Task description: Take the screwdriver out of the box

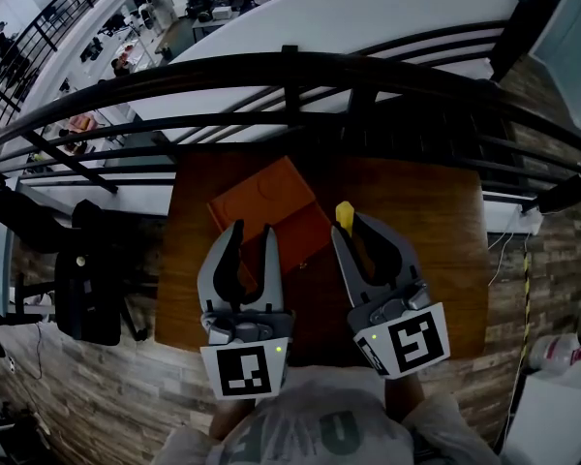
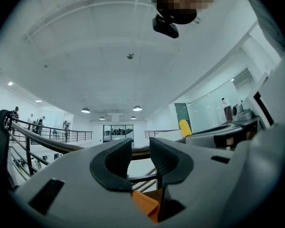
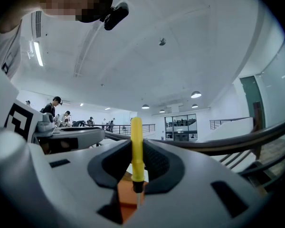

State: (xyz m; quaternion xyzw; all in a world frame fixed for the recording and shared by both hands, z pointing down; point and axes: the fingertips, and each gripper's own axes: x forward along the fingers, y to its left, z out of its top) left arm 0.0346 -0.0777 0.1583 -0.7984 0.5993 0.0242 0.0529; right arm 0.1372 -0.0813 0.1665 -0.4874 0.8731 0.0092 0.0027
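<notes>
In the head view an orange box (image 1: 269, 201) lies on the dark wooden table (image 1: 436, 226), turned at an angle. My right gripper (image 1: 354, 226) hovers by the box's right corner, shut on a screwdriver with a yellow handle (image 1: 345, 216). The right gripper view shows that screwdriver (image 3: 136, 148) upright between the pads of the gripper (image 3: 137, 164), thin shaft pointing down above the box (image 3: 126, 199). My left gripper (image 1: 252, 232) is over the box's near edge, open and holding nothing. In the left gripper view its jaws (image 2: 140, 159) stand apart, with the box (image 2: 145, 204) below and the yellow handle (image 2: 185, 126) off to the right.
A black metal railing (image 1: 290, 71) runs just past the table's far edge, with a drop to a lower floor behind it. A black bag or chair (image 1: 89, 269) stands left of the table. White cables (image 1: 508, 250) hang at the right. People stand far off (image 3: 54, 106).
</notes>
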